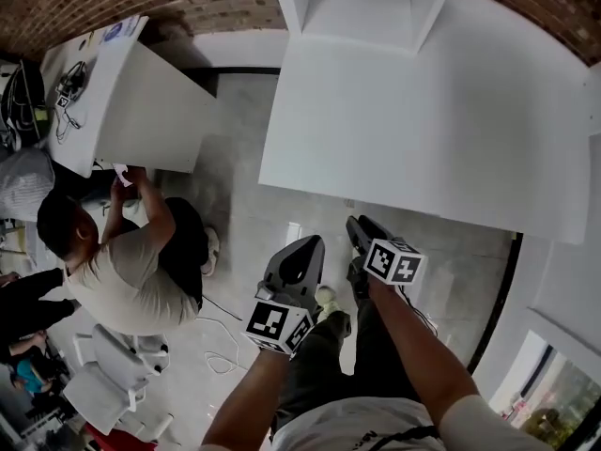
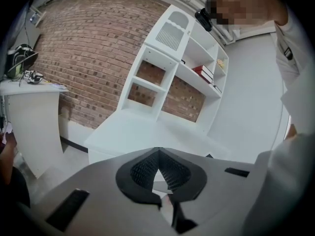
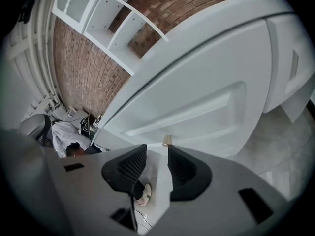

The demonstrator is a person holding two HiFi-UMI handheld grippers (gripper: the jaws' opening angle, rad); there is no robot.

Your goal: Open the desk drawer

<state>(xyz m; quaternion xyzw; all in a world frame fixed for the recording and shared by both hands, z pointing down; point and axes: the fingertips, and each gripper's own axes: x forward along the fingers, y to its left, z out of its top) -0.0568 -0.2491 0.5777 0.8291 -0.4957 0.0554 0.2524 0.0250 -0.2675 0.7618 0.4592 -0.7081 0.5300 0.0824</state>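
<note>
The white desk [image 1: 423,120] fills the upper right of the head view; from there its drawer is hidden under the top. In the right gripper view the drawer front [image 3: 197,109] shows as a white raised panel with a small brass knob [image 3: 167,140] just beyond the jaws. My right gripper [image 3: 156,149] is open, nothing between its pads, and hangs below the desk's front edge [image 1: 357,225]. My left gripper [image 1: 308,247] is beside it to the left. Its jaws [image 2: 157,151] meet at the tips, shut and empty, pointing toward the desk [image 2: 147,132].
A white shelf unit [image 1: 362,3] stands at the back of the desk against the brick wall. At the left a person [image 1: 122,280] crouches by a second white desk [image 1: 141,101]. Cables [image 1: 221,346] lie on the floor. My own legs and shoes [image 1: 326,301] are below the grippers.
</note>
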